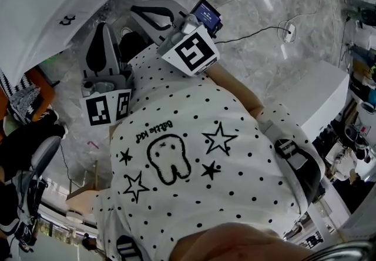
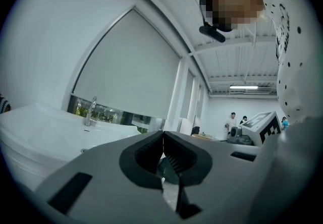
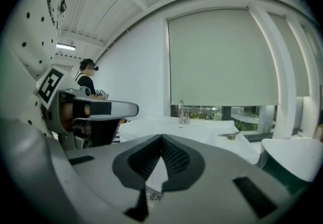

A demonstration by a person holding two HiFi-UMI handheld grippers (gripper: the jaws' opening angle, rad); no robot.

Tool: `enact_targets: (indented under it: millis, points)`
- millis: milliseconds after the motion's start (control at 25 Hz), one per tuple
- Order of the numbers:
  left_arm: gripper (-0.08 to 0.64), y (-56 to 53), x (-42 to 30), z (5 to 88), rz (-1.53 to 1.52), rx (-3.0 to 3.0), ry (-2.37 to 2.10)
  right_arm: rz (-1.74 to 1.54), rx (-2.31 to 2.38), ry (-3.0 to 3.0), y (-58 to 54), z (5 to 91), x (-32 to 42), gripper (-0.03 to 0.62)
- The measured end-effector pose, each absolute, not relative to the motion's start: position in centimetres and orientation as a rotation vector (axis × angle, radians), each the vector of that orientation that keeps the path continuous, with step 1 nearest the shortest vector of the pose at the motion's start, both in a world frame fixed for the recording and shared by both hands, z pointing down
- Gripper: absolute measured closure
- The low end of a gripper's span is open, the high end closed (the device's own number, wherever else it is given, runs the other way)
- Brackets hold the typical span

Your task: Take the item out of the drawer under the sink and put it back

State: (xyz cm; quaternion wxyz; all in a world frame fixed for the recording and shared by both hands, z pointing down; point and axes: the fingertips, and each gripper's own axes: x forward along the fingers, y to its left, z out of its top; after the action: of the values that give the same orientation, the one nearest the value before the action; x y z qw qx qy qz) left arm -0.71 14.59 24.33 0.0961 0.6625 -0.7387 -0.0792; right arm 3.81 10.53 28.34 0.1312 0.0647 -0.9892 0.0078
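Both grippers are held level in front of a person's dotted white shirt (image 1: 194, 154). My left gripper (image 1: 104, 29) points up the head view toward the white sink (image 1: 35, 13); its jaws are shut with nothing between them. My right gripper (image 1: 148, 12) sits beside it, also shut and holding nothing. In the left gripper view the left gripper (image 2: 163, 136) has its pads meeting, with the sink (image 2: 45, 127) and faucet (image 2: 91, 112) beyond. The right gripper (image 3: 161, 141) faces the sink (image 3: 202, 129) and faucet (image 3: 181, 111). No drawer or item shows.
A white cabinet (image 1: 317, 95) stands to the right on the marble floor, where a cable (image 1: 258, 32) runs. A large window with a drawn blind (image 3: 222, 56) is behind the sink. Other people (image 2: 232, 119) stand far off.
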Motion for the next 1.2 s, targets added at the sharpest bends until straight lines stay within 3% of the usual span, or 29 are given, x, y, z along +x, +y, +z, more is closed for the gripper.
enact_targets:
  millis: [1200]
  points:
    - [0.555,13.99,-0.57,23.62,-0.26,1.957,-2.197,0.023,0.196,-2.874,10.33,28.39,3.84,0.58]
